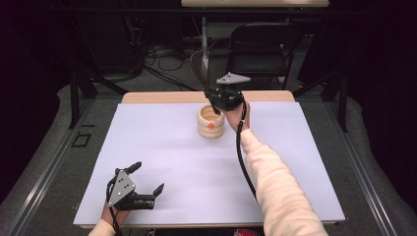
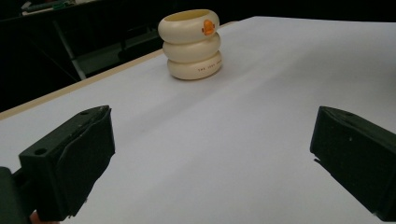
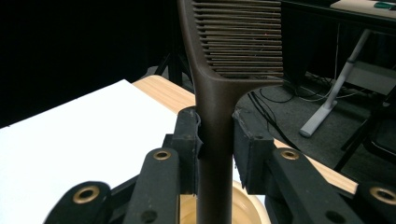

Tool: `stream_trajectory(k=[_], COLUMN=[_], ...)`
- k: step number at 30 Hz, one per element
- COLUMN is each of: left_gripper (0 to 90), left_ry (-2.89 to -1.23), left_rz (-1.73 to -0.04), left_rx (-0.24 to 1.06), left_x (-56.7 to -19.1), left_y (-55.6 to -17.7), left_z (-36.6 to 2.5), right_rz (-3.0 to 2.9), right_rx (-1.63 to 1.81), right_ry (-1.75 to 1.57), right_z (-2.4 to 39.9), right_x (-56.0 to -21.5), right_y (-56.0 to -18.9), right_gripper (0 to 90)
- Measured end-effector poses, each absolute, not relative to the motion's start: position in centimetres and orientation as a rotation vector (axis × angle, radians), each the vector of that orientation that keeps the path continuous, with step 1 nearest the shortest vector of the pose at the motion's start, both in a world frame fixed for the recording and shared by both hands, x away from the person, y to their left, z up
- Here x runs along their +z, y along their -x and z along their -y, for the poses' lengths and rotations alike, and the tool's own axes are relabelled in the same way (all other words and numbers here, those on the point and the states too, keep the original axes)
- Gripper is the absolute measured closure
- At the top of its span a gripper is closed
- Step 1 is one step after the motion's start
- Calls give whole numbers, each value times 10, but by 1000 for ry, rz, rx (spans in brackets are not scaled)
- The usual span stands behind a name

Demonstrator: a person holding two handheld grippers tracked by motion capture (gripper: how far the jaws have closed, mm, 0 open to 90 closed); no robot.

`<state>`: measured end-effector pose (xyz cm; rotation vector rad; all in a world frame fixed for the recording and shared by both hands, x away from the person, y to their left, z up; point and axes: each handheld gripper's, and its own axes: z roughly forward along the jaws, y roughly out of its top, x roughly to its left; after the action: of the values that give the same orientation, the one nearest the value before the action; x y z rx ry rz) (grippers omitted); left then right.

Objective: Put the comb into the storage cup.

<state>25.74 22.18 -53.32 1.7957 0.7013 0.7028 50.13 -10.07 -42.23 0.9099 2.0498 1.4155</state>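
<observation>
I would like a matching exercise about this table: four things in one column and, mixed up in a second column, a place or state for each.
Things:
1. left claw
2. right claw
3. comb
4. cream ringed holder

Places or states:
A. stands on the white sheet near the table's far edge, with an orange mark on its top ring
B. open, nothing between its jaws
C. dark brown, its handle pointing down at the holder's mouth
D. shut on a handle above the holder

Pairs: 1-B, 2-D, 3-C, 4-A
</observation>
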Motion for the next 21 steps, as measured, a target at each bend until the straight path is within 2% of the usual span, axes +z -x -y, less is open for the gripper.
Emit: stream_trajectory(k=[21], left_gripper=[1], left_ry=[-1791], left_rz=[-700], left_rx=[702], left_x=[-533], left_y=[-257], left_z=[-222], right_rz=[-2039], right_rx=[1412], right_ry=[-885], right_z=[90], right_x=[-442], right_y=[-513], right_gripper=[720])
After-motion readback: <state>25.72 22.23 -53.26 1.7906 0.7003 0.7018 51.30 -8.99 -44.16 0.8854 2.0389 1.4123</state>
